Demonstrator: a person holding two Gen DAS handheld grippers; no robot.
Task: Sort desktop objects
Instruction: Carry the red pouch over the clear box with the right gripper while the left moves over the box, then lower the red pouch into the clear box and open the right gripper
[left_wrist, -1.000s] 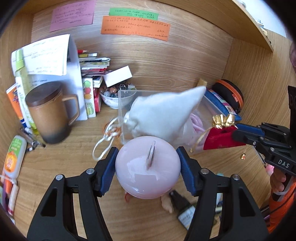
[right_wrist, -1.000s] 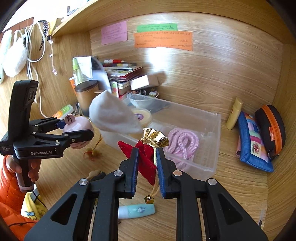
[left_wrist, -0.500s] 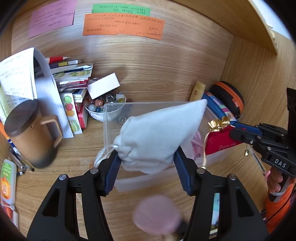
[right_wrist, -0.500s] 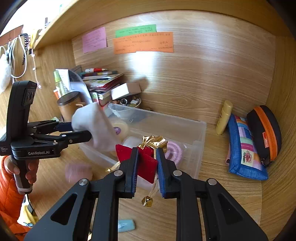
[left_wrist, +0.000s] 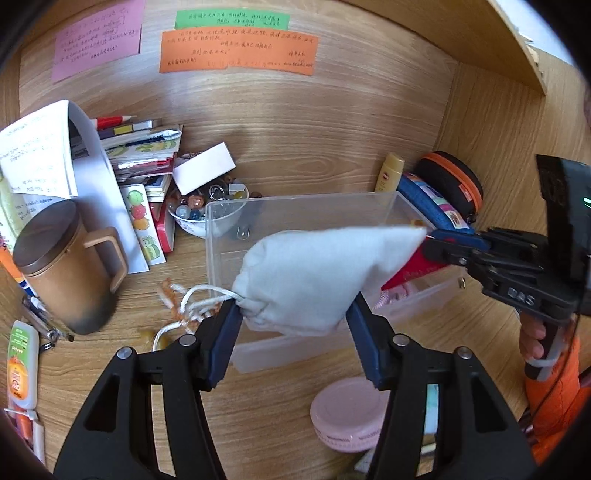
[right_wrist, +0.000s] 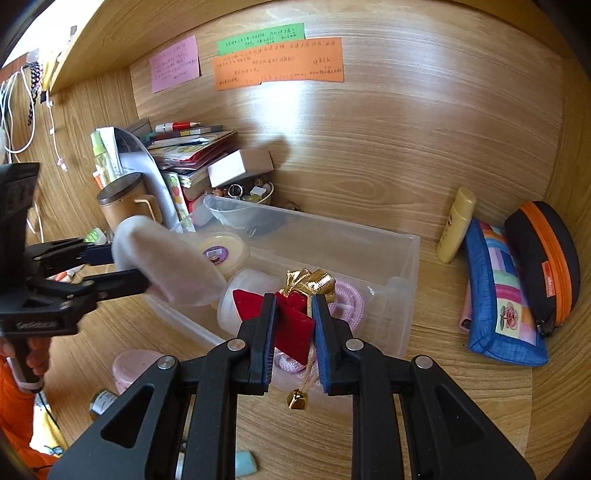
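Note:
My left gripper (left_wrist: 293, 314) is shut on a white drawstring pouch (left_wrist: 314, 277), held above the near wall of a clear plastic box (left_wrist: 295, 201). Its cords hang off to the left. In the right wrist view the same pouch (right_wrist: 166, 262) hovers over the box's left end. My right gripper (right_wrist: 294, 306) is shut on a red pouch (right_wrist: 295, 332) with a gold bow and a small bell, just over the box's near edge (right_wrist: 369, 332). A pink cord coil (right_wrist: 351, 302) and a yellow-lidded jar (right_wrist: 221, 251) lie in the box.
A pink round jar (left_wrist: 347, 417) rests on the desk in front of the box. A brown mug (left_wrist: 66, 266), books and a bowl of beads (left_wrist: 207, 214) crowd the back left. A yellow tube (right_wrist: 456, 225), blue patchwork pouch (right_wrist: 498, 295) and black-orange case (right_wrist: 543, 258) lie right.
The pink jar dropped out of my left jaws onto the desk, and they closed in on the white pouch alone. Both grippers moved closer over the box with their pouches.

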